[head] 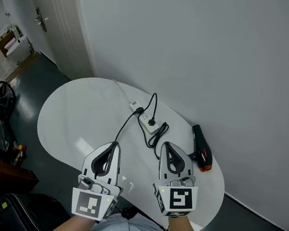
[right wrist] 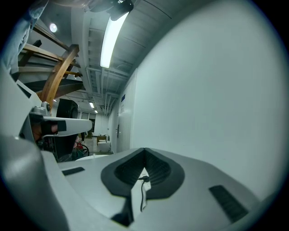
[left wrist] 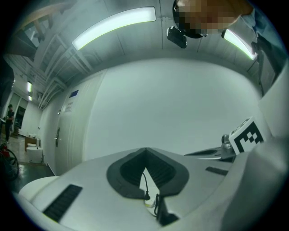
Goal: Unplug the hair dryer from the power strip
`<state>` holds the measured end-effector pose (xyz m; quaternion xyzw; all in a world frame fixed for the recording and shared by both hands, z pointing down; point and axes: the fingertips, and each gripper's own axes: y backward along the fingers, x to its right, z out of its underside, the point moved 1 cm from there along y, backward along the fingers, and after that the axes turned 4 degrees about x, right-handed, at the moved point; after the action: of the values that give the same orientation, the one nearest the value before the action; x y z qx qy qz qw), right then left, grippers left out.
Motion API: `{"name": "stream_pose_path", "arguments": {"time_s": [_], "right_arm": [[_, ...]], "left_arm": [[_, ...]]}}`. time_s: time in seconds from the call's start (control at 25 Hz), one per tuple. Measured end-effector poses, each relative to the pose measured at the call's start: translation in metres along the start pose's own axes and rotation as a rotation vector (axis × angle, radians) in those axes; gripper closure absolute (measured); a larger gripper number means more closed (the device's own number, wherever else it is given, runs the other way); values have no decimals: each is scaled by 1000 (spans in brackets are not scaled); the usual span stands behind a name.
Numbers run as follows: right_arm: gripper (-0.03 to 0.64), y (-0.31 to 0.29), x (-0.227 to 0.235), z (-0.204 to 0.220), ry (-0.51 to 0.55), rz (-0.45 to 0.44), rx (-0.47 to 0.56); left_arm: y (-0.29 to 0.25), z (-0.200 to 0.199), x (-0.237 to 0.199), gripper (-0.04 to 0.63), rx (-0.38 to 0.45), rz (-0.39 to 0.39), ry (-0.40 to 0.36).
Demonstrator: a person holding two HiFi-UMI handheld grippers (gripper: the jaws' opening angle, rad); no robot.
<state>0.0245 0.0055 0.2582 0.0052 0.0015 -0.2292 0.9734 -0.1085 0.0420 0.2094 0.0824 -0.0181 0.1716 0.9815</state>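
On the white surface [head: 72, 122], the hair dryer [head: 202, 149] is laid right of the power strip [head: 147, 122], just beyond the right tongs [head: 167, 144]; left tongs [head: 113, 145] and right are pressed together, empty.

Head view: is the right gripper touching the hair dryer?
No, the hair dryer lies on the table, apart from the right gripper.

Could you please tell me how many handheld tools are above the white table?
2. The left white-and-grey tool is over the near edge of the oval white table; the right white-and-grey tool is just left of the black hair dryer. None appears hidden.
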Motion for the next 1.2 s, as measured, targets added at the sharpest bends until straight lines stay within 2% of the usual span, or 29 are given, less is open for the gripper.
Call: {"name": "stream_pose_path", "arguments": {"time_s": [0.28,0.4,0.52,0.68,0.84,1.2], "right_arm": [[615,-35,17,6,-27,-27,2],[615,-48,22,9,-8,-21,-13],[615,-74,29,14,24,-29,-23],[615,-87,31,35,15,-2,-87],[615,-105,34,56,11,-3,-125],[615,-136,42,122,-36,7,-218]], "left_arm": [[-33,6,-9,597,-25,-15,-21],[-48,15,-17,597,-42,-25,18],[-71,29,-29,597,-35,-2,4],[-87,49,-34,597,-70,48,54],[-102,73,-40,597,-140,41,147],[-127,131,-48,597,-235,73,188]]}}
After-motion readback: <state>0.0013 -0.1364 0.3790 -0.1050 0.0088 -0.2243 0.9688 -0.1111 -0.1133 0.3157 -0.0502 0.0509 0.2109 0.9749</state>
